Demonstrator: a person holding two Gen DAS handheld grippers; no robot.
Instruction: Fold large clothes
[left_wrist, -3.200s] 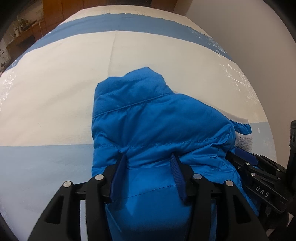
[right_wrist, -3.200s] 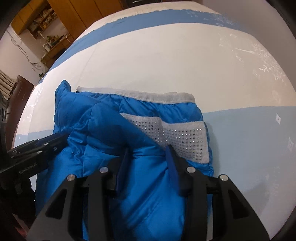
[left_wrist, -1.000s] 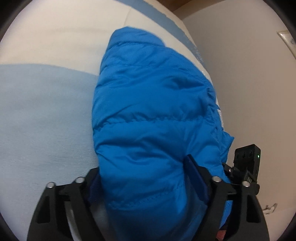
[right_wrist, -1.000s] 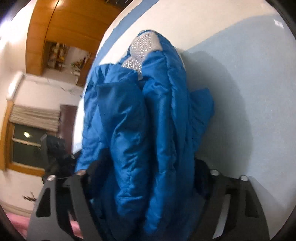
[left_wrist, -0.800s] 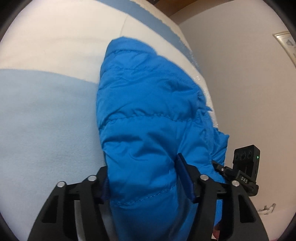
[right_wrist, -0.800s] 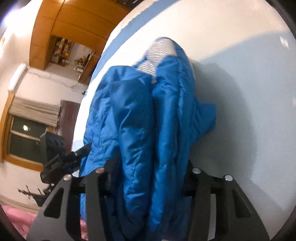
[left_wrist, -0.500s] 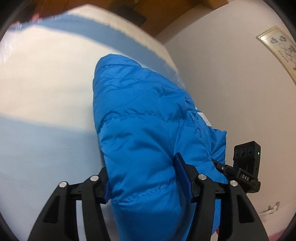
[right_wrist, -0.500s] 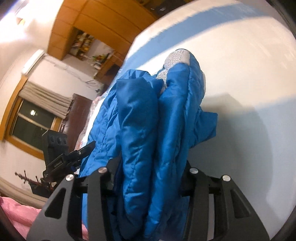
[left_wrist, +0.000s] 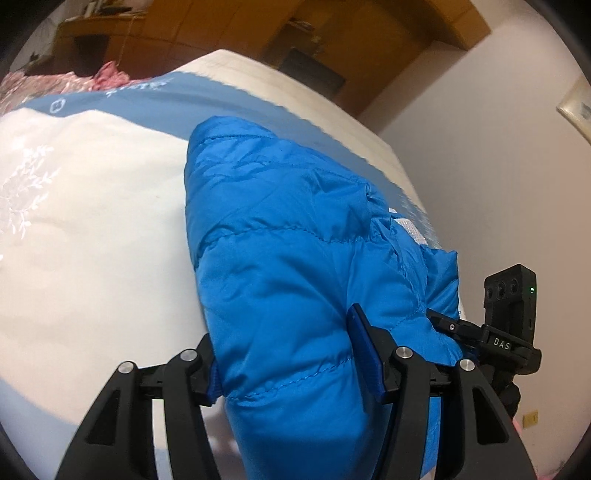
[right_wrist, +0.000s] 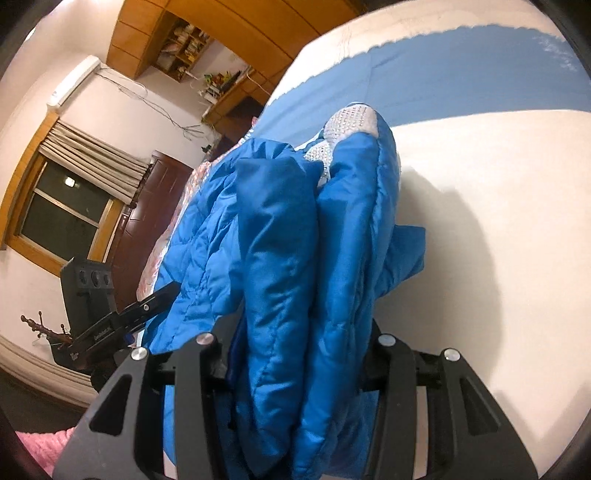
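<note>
A folded blue puffer jacket (left_wrist: 288, 266) is lifted off the bed, held at its near edge from both sides. My left gripper (left_wrist: 291, 365) is shut on the jacket's thick folded edge. My right gripper (right_wrist: 295, 358) is shut on the jacket (right_wrist: 288, 258) at its other side, with the grey studded cuff (right_wrist: 347, 125) at the far end. The right gripper shows in the left wrist view (left_wrist: 495, 332); the left gripper shows in the right wrist view (right_wrist: 110, 325).
Below lies a bed with a white and blue striped cover (left_wrist: 81, 221), also in the right wrist view (right_wrist: 498, 184). A plain wall (left_wrist: 498, 147) is on the right. Wooden cabinets (right_wrist: 207, 33), a window (right_wrist: 55, 214) and pink bedding (left_wrist: 74, 79) stand beyond.
Both grippers have lifted the folded jacket off the bed and tilted upward, so the room beyond the bed has come into view. The grip on the jacket is unchanged.
</note>
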